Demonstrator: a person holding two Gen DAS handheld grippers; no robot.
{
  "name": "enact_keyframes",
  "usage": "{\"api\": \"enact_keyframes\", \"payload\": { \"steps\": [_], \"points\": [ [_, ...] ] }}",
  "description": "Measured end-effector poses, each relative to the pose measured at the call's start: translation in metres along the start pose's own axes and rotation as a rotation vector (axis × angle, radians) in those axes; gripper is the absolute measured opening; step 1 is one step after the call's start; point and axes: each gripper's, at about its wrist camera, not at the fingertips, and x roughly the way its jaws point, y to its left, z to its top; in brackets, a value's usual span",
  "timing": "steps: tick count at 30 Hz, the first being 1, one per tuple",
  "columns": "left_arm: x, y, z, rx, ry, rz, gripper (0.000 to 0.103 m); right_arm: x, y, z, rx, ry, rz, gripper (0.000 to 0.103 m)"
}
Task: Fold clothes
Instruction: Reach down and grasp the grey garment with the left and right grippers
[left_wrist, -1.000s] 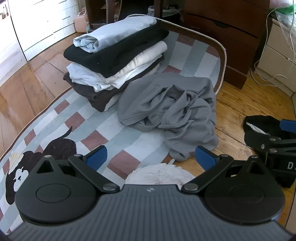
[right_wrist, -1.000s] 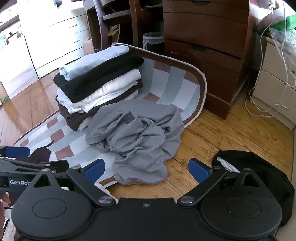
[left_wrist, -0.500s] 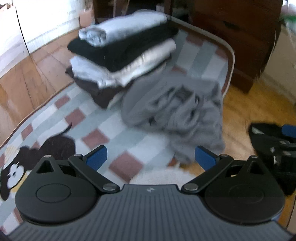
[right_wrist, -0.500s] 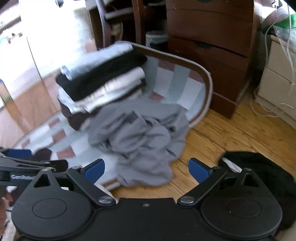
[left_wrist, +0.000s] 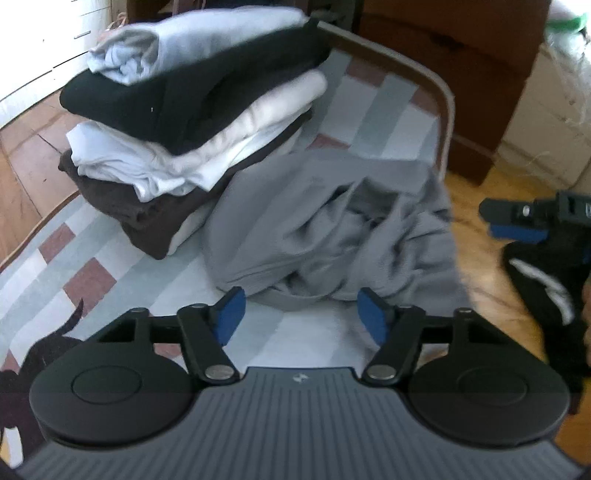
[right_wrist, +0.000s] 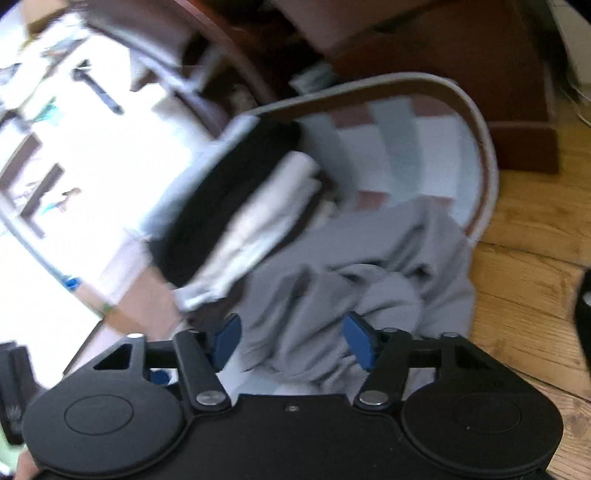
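We are looking across the striped rug (left_wrist: 92, 258), taking the crumpled grey garment (left_wrist: 332, 229) as our landmark. Left of it and touching it, a folded stack (left_wrist: 192, 110) is sitting on the rug. Our left gripper (left_wrist: 299, 317) is hovering just short of the garment's near edge, blue pads spread, pinching nothing. Right of it on the floorboards, a black garment (left_wrist: 543, 288) is lying loose. Our right gripper (right_wrist: 291, 338) is hanging over the grey heap, likewise spread. We are judging this the reach for the grey piece; next we are needing two clean edges.
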Motion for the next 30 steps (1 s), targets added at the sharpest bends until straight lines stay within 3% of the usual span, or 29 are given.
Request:
{"api": "enact_keyframes", "payload": {
  "steps": [2, 6, 8, 12, 13, 18, 21, 23, 24, 25, 26, 27, 28, 30],
  "points": [
    [0.014, 0.0, 0.002, 0.035, -0.011, 0.037, 0.066, 0.015, 0.003, 0.005, -0.06, -0.011, -0.054, 0.063],
    [0.042, 0.0, 0.011, 0.106, -0.05, 0.098, 0.066, 0.043, -0.003, 0.019, -0.106, -0.007, -0.134, 0.082],
    [0.057, 0.004, 0.016, 0.115, -0.051, 0.102, 0.066, 0.053, -0.014, 0.028, -0.096, -0.023, -0.176, 0.084],
    [0.087, 0.013, 0.022, 0.081, -0.039, 0.073, 0.069, 0.076, -0.065, 0.048, 0.148, -0.003, -0.216, 0.085],
    [0.093, 0.015, 0.022, 0.066, -0.027, 0.061, 0.072, 0.082, -0.078, 0.051, 0.224, -0.011, -0.217, 0.085],
    [0.121, 0.03, 0.015, -0.035, 0.041, -0.033, 0.081, 0.1, -0.079, 0.041, 0.251, 0.026, -0.154, 0.085],
    [0.136, 0.035, 0.011, -0.105, 0.078, -0.042, 0.093, 0.11, -0.079, 0.035, 0.267, 0.047, -0.116, 0.085],
    [0.142, 0.038, 0.009, -0.145, 0.083, -0.052, 0.095, 0.118, -0.079, 0.031, 0.277, 0.062, -0.091, 0.085],
    [0.143, 0.04, 0.007, -0.16, 0.065, -0.068, 0.092, 0.121, -0.079, 0.029, 0.282, 0.069, -0.079, 0.079],
    [0.142, 0.041, 0.004, -0.179, 0.045, -0.092, 0.074, 0.125, -0.08, 0.027, 0.288, 0.076, -0.066, 0.059],
    [0.142, 0.043, 0.001, -0.212, 0.045, -0.126, 0.06, 0.128, -0.08, 0.025, 0.293, 0.083, -0.054, 0.048],
    [0.142, 0.044, -0.001, -0.245, 0.044, -0.16, 0.04, 0.132, -0.08, 0.023, 0.298, 0.091, -0.041, 0.03],
    [0.141, 0.045, -0.003, -0.265, 0.043, -0.185, 0.026, 0.135, -0.08, 0.021, 0.318, 0.1, -0.018, 0.025],
    [0.134, 0.04, -0.002, -0.249, 0.037, -0.201, 0.015, 0.135, -0.082, 0.008, 0.483, 0.137, 0.114, 0.025]
  ]
}}
